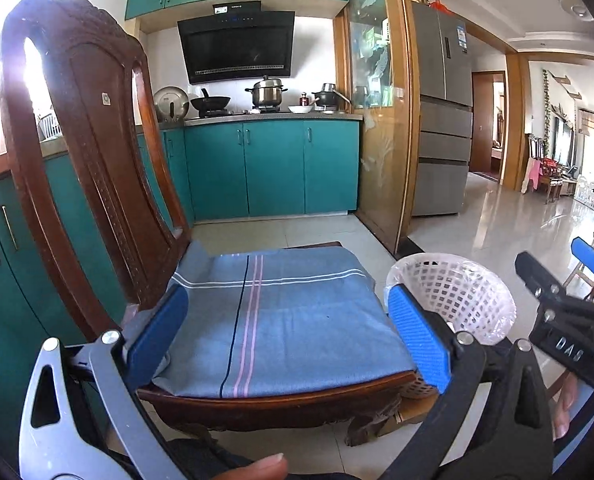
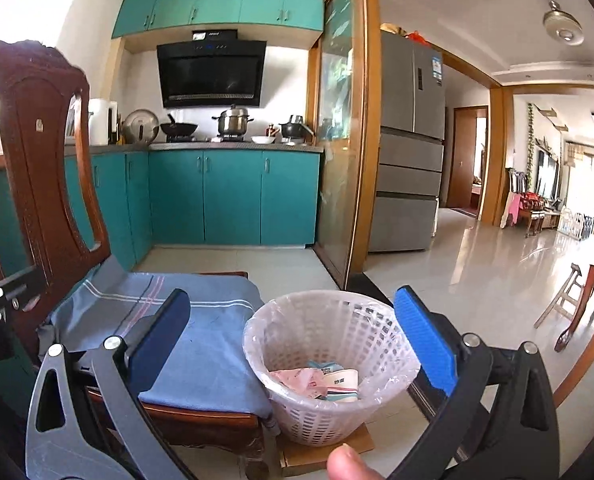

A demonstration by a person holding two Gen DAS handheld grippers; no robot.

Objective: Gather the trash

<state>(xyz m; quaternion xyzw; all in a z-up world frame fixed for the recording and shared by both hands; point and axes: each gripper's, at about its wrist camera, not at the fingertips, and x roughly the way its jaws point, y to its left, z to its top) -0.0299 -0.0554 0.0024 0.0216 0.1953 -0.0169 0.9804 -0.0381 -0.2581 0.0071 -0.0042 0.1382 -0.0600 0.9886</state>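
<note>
A white mesh waste basket (image 2: 329, 364) lined with clear plastic stands on the floor beside a wooden chair (image 2: 37, 168). Paper and packet trash (image 2: 321, 384) lies in its bottom. My right gripper (image 2: 293, 344) is open and empty, held above the basket and the chair's edge. My left gripper (image 1: 289, 344) is open and empty above the chair's blue striped cushion (image 1: 273, 320). The basket shows in the left wrist view (image 1: 457, 292) right of the chair, with my right gripper (image 1: 557, 280) beyond it. No trash shows on the cushion.
Teal kitchen cabinets (image 2: 233, 196) and a stove with pots (image 2: 233, 120) stand behind the chair. A glass sliding door (image 2: 337, 140) and a grey fridge (image 2: 409, 148) are at the right. A piece of cardboard (image 2: 321, 452) lies under the basket. A wooden table leg (image 2: 581, 304) stands far right.
</note>
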